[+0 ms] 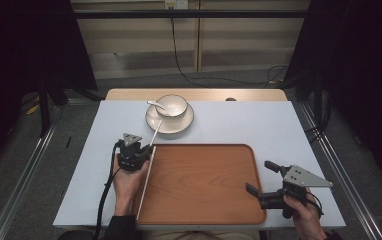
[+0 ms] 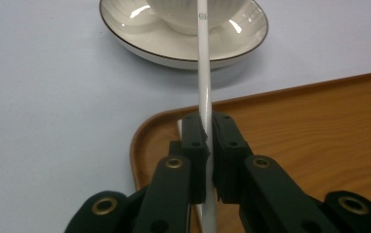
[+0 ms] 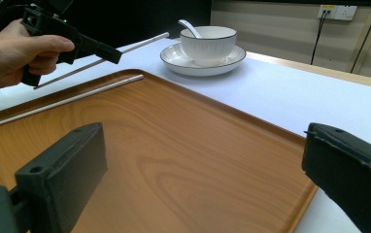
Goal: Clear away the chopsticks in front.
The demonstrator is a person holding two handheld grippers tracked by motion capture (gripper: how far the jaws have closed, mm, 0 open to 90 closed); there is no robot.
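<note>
My left gripper (image 1: 146, 150) (image 2: 207, 127) is shut on a white chopstick (image 2: 203, 73) and holds it above the tray's far left corner. The stick's far end (image 1: 157, 130) reaches the plate (image 1: 184, 124). A second white chopstick (image 1: 144, 187) (image 3: 67, 99) lies flat along the left edge of the wooden tray (image 1: 204, 185). On the plate stands a white bowl (image 1: 172, 105) with a spoon (image 1: 155, 104) in it. My right gripper (image 1: 259, 176) (image 3: 203, 145) is open over the tray's right side, nothing between its jaws.
The tray (image 3: 183, 145) sits on a pale mat (image 1: 259, 122) covering the table. A strip of bare wooden tabletop (image 1: 249, 94) shows behind the mat. In the right gripper view, the person's hand holds the left gripper (image 3: 110, 52) at the upper left.
</note>
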